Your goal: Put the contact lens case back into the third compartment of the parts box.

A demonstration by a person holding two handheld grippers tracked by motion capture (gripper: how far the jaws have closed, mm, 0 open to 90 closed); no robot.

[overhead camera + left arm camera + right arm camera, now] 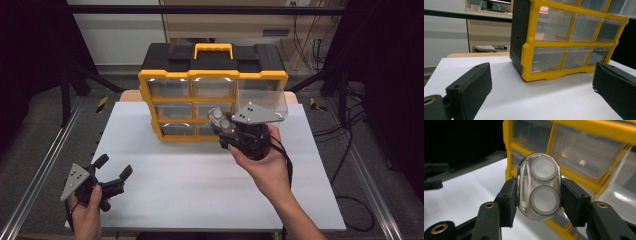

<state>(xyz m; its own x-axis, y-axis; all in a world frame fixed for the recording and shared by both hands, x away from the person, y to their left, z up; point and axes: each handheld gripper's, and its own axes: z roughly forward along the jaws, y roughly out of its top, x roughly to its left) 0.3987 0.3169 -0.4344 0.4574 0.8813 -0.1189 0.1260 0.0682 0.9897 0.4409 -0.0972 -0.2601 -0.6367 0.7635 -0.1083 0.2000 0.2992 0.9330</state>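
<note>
A yellow and black drawer cabinet (212, 92) with clear drawers stands at the back of the white table (165, 185); its top right drawer (262, 97) is pulled out. My right gripper (220, 122) hovers in front of the cabinet, shut on a clear oval case (539, 186) that holds two grey round discs. The case (218, 119) sits upright between the pads (507, 201). My left gripper (112, 167) rests open at the table's front left, with nothing between its fingers (470, 88). The cabinet (571, 40) stands ahead of it.
Metal rails (45, 165) run along both sides of the table. A black cable (350, 210) trails off the right edge. Behind the cabinet are a wooden cupboard (240, 22) and a black crossbar (200, 9).
</note>
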